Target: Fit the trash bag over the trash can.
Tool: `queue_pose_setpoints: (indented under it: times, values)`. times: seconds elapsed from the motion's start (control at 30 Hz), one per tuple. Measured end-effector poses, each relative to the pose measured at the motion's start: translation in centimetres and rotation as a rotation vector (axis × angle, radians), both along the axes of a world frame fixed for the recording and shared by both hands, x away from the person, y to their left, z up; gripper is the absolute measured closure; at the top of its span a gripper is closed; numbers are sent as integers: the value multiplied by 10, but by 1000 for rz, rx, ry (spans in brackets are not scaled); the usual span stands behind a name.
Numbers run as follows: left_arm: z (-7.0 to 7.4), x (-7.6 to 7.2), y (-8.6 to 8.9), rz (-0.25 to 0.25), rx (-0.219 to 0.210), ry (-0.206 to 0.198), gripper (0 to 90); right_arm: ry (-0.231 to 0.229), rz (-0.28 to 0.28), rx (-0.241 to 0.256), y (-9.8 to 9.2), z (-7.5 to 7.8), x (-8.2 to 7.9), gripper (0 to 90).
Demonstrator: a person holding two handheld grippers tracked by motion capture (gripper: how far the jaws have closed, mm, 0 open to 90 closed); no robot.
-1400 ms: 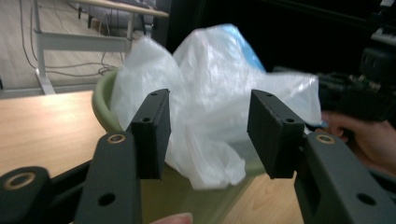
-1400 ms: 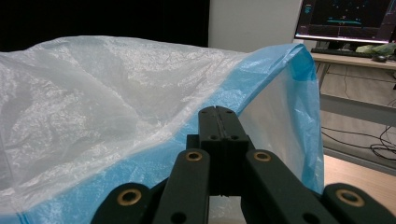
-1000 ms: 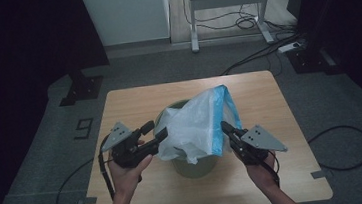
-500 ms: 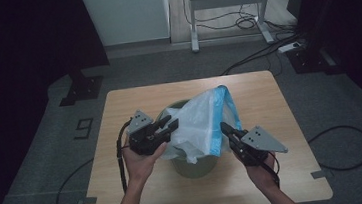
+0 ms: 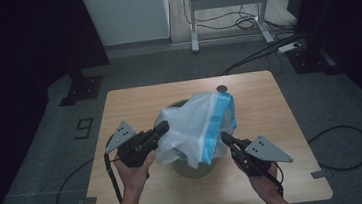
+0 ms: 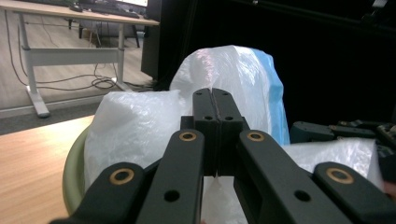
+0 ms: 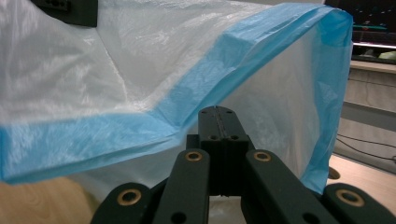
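Wooden table [image 5: 120, 113]; left gripper [image 5: 162, 129] clenched, right gripper [image 5: 224, 138] clamping plastic bag [image 5: 196, 125]

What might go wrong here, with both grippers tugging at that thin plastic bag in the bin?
The thin bag might tear where the right gripper pinches its blue-edged rim. The left gripper also looks shut on plastic, so uneven pulling may tip the small green bin. The loose film could slip free before it lines the bin.
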State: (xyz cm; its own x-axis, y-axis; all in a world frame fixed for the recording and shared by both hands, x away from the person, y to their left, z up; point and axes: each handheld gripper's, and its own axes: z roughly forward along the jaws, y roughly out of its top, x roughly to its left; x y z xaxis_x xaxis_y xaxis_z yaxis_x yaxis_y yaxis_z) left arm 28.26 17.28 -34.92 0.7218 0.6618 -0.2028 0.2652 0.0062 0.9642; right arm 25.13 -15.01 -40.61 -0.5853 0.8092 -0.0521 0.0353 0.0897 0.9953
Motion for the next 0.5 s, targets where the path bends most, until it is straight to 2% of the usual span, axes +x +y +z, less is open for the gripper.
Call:
queue_pose_setpoints:
  times: [0.07,0.13,0.17,0.37,0.5]
  values:
    - [-2,-2,2,1,-4,0,900,-2,-2,4,-1,0,-2,868]
    - [-4,-3,4,4,-6,-3,900,0,-7,27,-3,2,-1,777]
    - [-5,-3,4,5,-9,-2,900,0,-16,33,-4,4,0,761]
    - [-8,-1,8,9,-20,7,899,6,-11,50,-3,11,10,678]
    - [-9,0,9,8,-22,9,898,41,-4,74,2,10,19,654]
